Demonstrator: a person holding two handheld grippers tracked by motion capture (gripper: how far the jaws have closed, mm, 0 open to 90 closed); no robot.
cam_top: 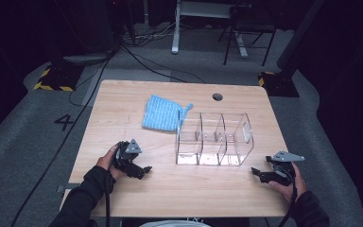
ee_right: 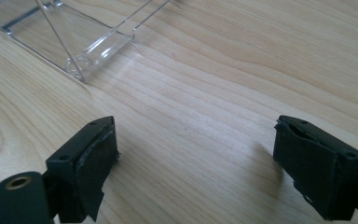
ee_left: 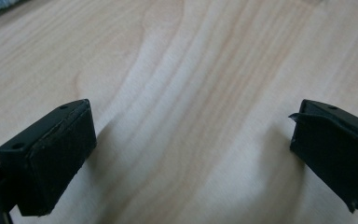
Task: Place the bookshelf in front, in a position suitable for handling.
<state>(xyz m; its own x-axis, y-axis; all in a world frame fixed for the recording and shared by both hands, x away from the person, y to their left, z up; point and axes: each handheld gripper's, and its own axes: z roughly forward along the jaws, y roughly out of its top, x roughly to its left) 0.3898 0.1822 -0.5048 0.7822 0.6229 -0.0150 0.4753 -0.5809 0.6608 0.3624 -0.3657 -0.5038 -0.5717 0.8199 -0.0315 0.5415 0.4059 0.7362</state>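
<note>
Wooden table (cam_top: 123,118), items as standing:

Clear acrylic organizer (cam_top: 215,139), three compartments, is sitting upright right of the table's middle, between the two hands.

Blue knitted cloth (cam_top: 163,113) is lying just behind the organizer's left end.

Left gripper (cam_top: 142,171) is resting near the front edge, jaws gaping wide, gripping nothing.

Right gripper (cam_top: 260,174) is sitting near the organizer's right front corner, jaws likewise spread, empty.

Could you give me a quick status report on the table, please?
Left gripper and right gripper open, empty. Clear organizer between them, untouched. Blue cloth behind it, nothing blocking.
</note>
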